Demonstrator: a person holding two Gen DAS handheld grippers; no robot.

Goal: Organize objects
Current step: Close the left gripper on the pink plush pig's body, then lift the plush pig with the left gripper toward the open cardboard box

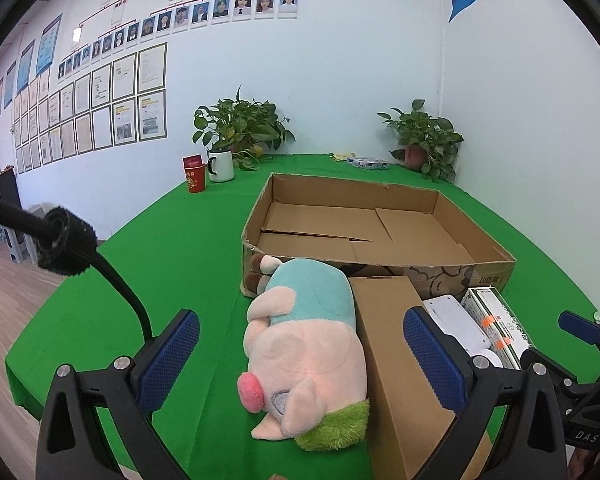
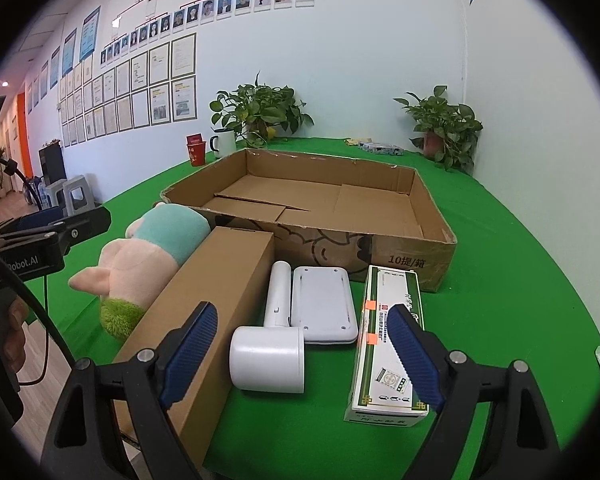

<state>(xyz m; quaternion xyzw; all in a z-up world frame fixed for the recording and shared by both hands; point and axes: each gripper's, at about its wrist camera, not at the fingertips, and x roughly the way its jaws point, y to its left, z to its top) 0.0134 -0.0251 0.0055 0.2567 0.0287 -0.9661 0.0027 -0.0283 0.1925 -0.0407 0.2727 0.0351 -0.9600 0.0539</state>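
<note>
Green counter, wide shallow cardboard tray at centre, bare inside. Row of items laid just in front of tray's near wall: plush pig lying on its side, touching long brown carton; then white handheld device, flat white pad, green-and-white medicine box.

Left claw spread wide, released, plush between the blue pads but untouched. Right claw likewise released, holding nothing, white handheld device between its fingers, one pad over the medicine box.

Mug, red cup, two potted plants at far edge.
</note>
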